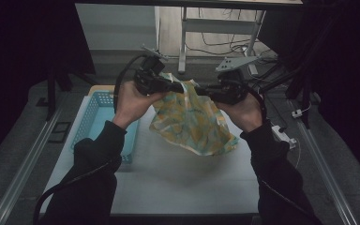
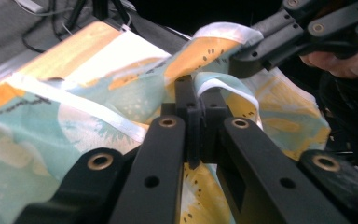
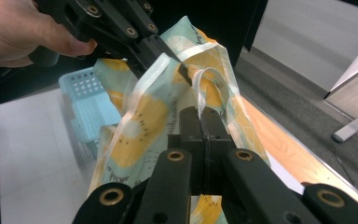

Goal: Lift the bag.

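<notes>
Presently you hold one printed cloth bag in teal, yellow and white, lifted above the white table top at the centre of the high view; its lower corner hangs towards the table, and whether it touches I cannot tell. You have two grippers on it. Your left gripper, at upper centre-left of that frame, has its jaws closed on the bag's top edge; in the left gripper view the jaws meet on a white-bordered fold. Your right gripper, just beside it at upper centre-right, is likewise clamped on the top edge; in the right gripper view the jaws pinch the cloth below a white loop handle.

One light blue perforated basket stands at the left of the table, partly behind your left forearm; nothing can be made out inside it.

Beyond the table, at the upper frame, stand white desk legs with loose cables on the floor.
</notes>
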